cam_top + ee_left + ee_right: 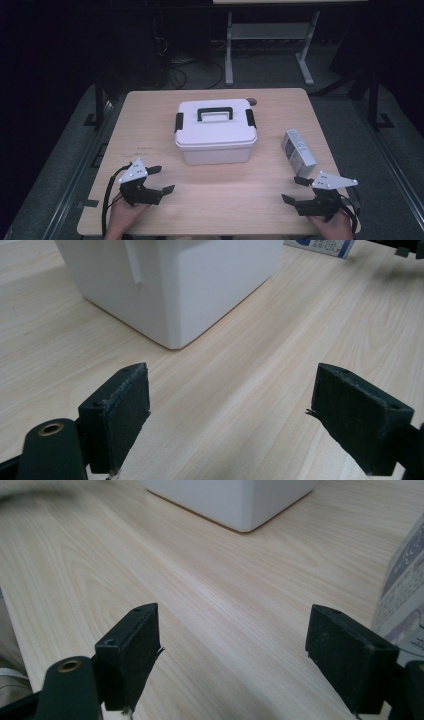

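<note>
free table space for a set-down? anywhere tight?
Bare wood between the left gripper and right gripper, in front of the white lidded box. Bare also left of the box, to the table edge. Tightest: right side, where the small carton lies just ahead of the right gripper.

Looks like a lab or test room: a bare wooden worktop (215, 200) on grey carpet, with tangled cables (175, 70) and a metal-legged desk (270, 35) beyond the claws.
</note>
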A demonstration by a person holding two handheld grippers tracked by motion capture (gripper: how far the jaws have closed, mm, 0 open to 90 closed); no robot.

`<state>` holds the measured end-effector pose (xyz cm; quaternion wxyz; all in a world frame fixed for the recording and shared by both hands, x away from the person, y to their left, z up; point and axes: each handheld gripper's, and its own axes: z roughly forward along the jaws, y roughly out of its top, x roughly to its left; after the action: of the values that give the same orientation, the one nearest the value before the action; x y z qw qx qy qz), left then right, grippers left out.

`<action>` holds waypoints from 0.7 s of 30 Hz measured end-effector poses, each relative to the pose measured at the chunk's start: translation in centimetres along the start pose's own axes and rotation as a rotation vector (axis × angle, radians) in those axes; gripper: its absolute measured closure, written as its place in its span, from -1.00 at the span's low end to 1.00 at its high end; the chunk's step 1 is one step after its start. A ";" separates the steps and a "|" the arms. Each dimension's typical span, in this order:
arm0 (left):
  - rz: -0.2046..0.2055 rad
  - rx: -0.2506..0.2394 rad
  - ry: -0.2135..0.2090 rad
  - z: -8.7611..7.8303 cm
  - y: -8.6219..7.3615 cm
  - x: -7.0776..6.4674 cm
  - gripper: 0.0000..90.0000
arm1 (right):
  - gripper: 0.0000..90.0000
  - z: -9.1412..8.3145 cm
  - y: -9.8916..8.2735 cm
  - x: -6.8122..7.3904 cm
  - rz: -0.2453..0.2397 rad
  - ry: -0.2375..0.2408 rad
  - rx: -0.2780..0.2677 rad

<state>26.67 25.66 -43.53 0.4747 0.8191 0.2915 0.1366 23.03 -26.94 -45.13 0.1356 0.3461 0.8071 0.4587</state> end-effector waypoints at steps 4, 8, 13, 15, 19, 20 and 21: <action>-0.008 -0.005 -0.004 0.0 0.1 0.1 -0.67 | -0.53 0.2 0.1 0.0 -0.003 0.004 -0.003; -0.008 -0.014 -0.019 0.0 0.2 0.0 -0.67 | -0.53 0.2 0.1 -0.1 0.001 0.006 -0.005; -0.010 -0.038 -0.035 -0.5 0.5 0.2 -0.60 | -0.53 0.3 0.1 0.0 -0.002 0.007 0.000; -0.009 -0.038 -0.035 -0.8 0.8 0.2 -0.61 | -0.53 0.2 0.1 0.1 0.000 0.007 0.003; -0.002 -0.044 -0.037 -1.1 1.2 0.1 -0.61 | -0.54 0.2 0.1 0.0 0.005 0.002 0.001; 0.004 -0.038 -0.041 -1.2 1.5 0.1 -0.61 | -0.54 0.1 0.1 -0.1 0.009 0.003 -0.002; 0.002 -0.033 -0.041 -1.2 1.6 0.1 -0.61 | -0.54 0.1 0.1 -0.1 0.010 0.002 -0.003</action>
<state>26.68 25.96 -41.53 0.4940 0.8142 0.2784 0.1250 23.17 -26.88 -45.15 0.1330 0.3492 0.8049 0.4611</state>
